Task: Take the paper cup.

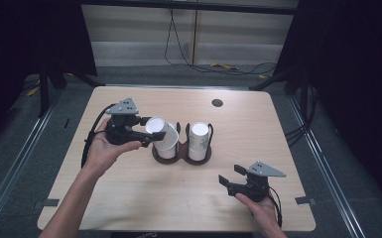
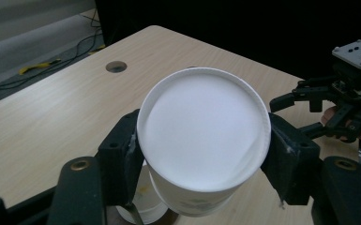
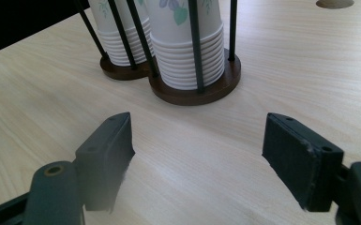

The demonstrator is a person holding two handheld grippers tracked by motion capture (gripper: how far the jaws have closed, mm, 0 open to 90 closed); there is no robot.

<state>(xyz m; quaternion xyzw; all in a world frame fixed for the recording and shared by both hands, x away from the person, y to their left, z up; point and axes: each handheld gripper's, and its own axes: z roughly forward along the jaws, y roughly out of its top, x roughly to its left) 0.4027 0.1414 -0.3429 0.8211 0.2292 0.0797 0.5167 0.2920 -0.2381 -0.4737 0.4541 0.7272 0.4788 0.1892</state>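
A white paper cup is held bottom-up and tilted just above the left stack of cups. My left gripper is shut on it. In the left gripper view the cup's round base faces the camera, and both pads press its sides. The stacks stand in a dark two-well wire holder, the right stack beside the left one. My right gripper rests low on the table in front of the holder, open, with nothing between its fingers. The stacked floral cups rise just beyond it.
A round cable hole sits near the table's far edge. The wooden table has bare surface at the front left and far right. Black stands and cables lie on the floor behind. My right gripper also appears far off in the left gripper view.
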